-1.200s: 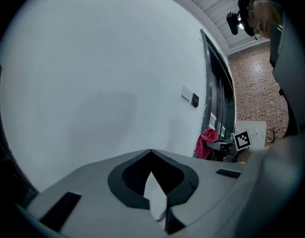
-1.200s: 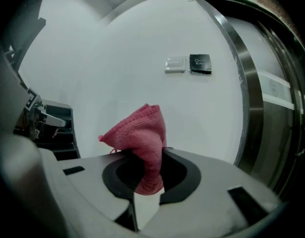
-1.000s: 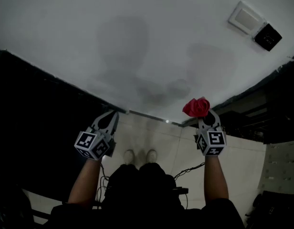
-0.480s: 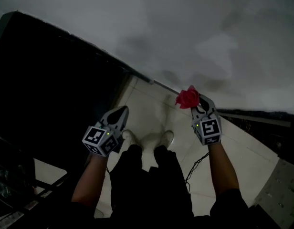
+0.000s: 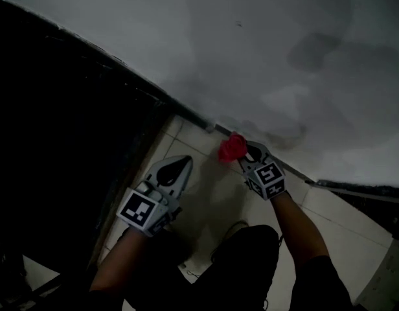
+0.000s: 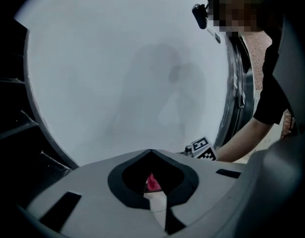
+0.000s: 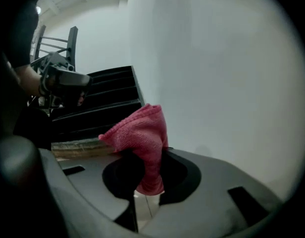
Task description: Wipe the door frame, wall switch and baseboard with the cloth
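Where the red cloth is pinched: between the closed jaws of the right gripper [image 5: 243, 151], just right of the frame's middle, with a bunched tuft of the cloth [image 5: 232, 148] standing out past the tips.
Cloth and wall: the tuft sits at the foot of the wall, on it or just beside it; real contact cannot be told.
Left gripper: the left gripper [image 5: 181, 163] hangs lower left of centre, jaws shut tip to tip on nothing. The pink scrap seen through its gap is the far cloth.
Baseboard: a thin pale strip [image 5: 206, 123] runs diagonally from the centre toward the right edge, where the wall meets the floor tiles [image 5: 199, 180].
Wall: a grey-white wall [image 5: 251, 44] fills the upper right, with soft shadows across it.
Door frame: a dark upright edge [image 5: 140, 153] borders the black opening on the left, too dim for detail.
Wall switch: not in view.
Progress: with the cloth down low, this looks like the baseboard step, near the corner by the frame. Most of the strip toward the right seems left to do. Nothing shows whether the frame or the switch has been wiped.
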`<control>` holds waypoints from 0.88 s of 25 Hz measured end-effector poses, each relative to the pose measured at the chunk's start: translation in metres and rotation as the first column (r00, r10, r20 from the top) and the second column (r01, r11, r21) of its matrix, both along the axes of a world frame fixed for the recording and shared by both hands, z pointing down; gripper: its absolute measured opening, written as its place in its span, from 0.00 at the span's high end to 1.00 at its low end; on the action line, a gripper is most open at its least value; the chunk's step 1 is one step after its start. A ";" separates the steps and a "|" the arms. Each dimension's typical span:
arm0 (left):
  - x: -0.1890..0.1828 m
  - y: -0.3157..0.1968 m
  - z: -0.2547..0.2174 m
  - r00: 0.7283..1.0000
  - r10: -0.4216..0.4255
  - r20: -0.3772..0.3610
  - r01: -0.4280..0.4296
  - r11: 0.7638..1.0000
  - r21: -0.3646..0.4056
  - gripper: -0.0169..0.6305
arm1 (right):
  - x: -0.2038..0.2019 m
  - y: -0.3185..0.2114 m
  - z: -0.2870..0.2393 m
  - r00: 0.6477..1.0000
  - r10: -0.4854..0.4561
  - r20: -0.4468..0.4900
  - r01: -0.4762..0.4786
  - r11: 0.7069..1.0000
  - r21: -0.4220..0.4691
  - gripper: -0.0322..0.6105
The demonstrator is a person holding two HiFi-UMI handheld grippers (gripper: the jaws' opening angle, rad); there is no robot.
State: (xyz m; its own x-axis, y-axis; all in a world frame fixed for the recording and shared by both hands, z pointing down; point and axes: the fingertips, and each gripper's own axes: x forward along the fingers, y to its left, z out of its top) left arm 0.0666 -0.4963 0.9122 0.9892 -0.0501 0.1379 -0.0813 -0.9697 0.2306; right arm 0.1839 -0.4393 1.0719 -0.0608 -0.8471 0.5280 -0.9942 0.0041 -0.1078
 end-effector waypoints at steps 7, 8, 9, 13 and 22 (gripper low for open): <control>0.013 -0.024 0.078 1.000 0.021 0.006 -0.020 0.995 -0.098 0.99 | 0.001 -0.069 0.209 0.933 0.320 0.167 -0.292 0.941 -0.169 0.86; 0.014 -0.029 0.076 1.000 0.017 -0.009 -0.018 0.994 -0.104 0.99 | 0.003 -0.071 0.225 0.918 0.370 0.142 -0.342 0.921 -0.186 0.86; 0.016 -0.032 0.075 1.000 0.017 -0.015 -0.018 0.997 -0.077 0.99 | 0.006 -0.072 0.238 0.905 0.408 0.119 -0.380 0.903 -0.200 0.86; 0.023 -0.015 0.097 0.995 0.080 0.058 -0.083 0.996 0.033 0.99 | 0.024 -0.065 0.269 0.845 0.525 0.099 -0.495 0.840 -0.224 0.86; 0.048 0.021 0.117 0.973 0.215 0.086 -0.214 0.977 -0.020 0.99 | 0.052 -0.040 0.269 0.743 0.646 0.178 -0.603 0.760 -0.242 0.86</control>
State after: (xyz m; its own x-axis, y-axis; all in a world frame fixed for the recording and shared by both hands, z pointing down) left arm 0.1141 -0.4755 1.0296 0.9607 0.1641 0.2237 0.1084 -0.9642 0.2418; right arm 0.2360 -0.4794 1.3413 0.3118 -0.6450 0.6977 -0.7095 -0.6465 -0.2806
